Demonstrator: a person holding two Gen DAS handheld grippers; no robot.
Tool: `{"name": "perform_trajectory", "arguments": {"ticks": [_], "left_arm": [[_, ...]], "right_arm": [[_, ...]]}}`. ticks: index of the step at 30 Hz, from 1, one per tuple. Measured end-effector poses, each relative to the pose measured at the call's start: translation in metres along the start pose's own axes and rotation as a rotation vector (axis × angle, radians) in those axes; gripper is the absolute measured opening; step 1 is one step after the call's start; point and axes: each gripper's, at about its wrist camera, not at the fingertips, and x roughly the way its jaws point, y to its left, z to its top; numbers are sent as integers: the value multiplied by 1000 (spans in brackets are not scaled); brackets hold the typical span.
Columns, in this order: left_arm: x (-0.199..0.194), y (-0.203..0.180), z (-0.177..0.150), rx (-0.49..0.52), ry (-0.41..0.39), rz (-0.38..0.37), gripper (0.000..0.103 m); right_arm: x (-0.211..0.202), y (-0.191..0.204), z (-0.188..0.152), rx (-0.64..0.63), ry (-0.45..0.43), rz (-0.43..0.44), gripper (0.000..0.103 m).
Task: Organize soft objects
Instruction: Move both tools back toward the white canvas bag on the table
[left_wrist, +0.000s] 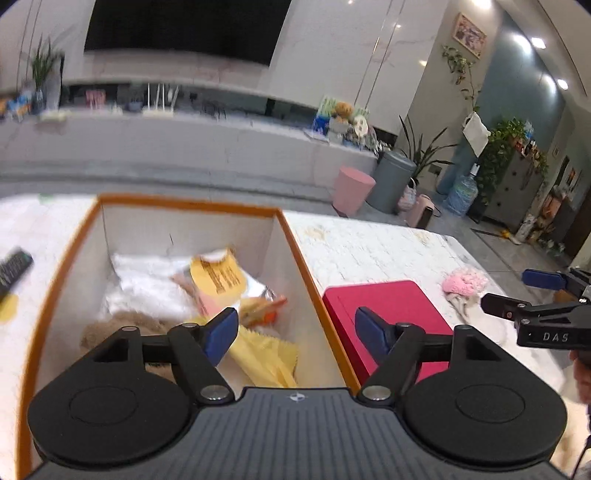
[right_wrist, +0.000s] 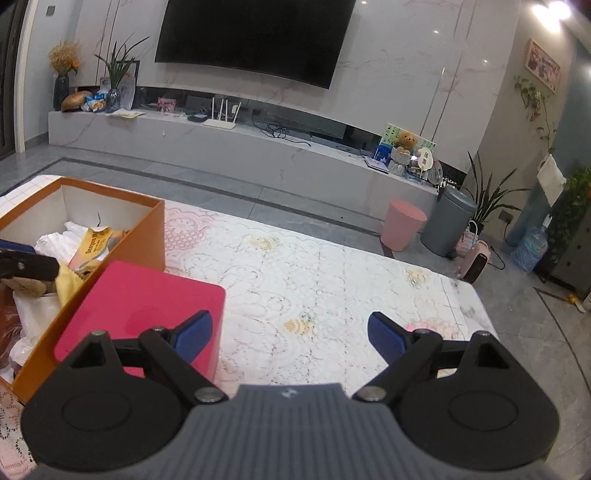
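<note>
Over orange box (left_wrist: 303, 251) | left gripper (left_wrist: 295, 328) wide, empty (yellow cloth (left_wrist: 266, 354) below) | right gripper (right_wrist: 290, 332) wide, empty

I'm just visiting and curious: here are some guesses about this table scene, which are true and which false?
1. The orange box already holds soft things. True.
2. The left gripper grips the yellow cloth. False: its jaws stand open, holding nothing.
3. A pink fluffy item lies on the table outside the box. True.
4. The red box stands inside the orange one. False: it stands beside it.
5. The right gripper carries a toy. False: its jaws are open and empty.
</note>
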Motion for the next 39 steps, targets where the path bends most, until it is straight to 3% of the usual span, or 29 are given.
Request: {"name": "perform_trajectory", "arguments": {"ticks": [4, 8, 12, 17, 20, 29, 39], "left_arm": [[-2, -18, -3, 85, -3, 74, 87], [-3, -39, -8, 123, 23, 79, 87], [-5, -65, -14, 155, -5, 94, 87], [4, -104, -19, 230, 26, 59, 87], [15, -133, -20, 307, 40, 24, 87], [55, -199, -30, 321, 79, -43, 87], [96, -241, -49, 331, 84, -45, 87]], "right_arm": [[8, -16, -11, 45, 11, -6, 89], [9, -43, -17, 94, 16, -30, 90], [4, -77, -29, 90, 35, -130, 90], [0, -146, -45, 336, 82, -206, 93], [1, -171, -55, 400, 105, -218, 97], [17, -197, -74, 451, 148, -197, 97], [43, -204, -91, 479, 203, -185, 97]]}}
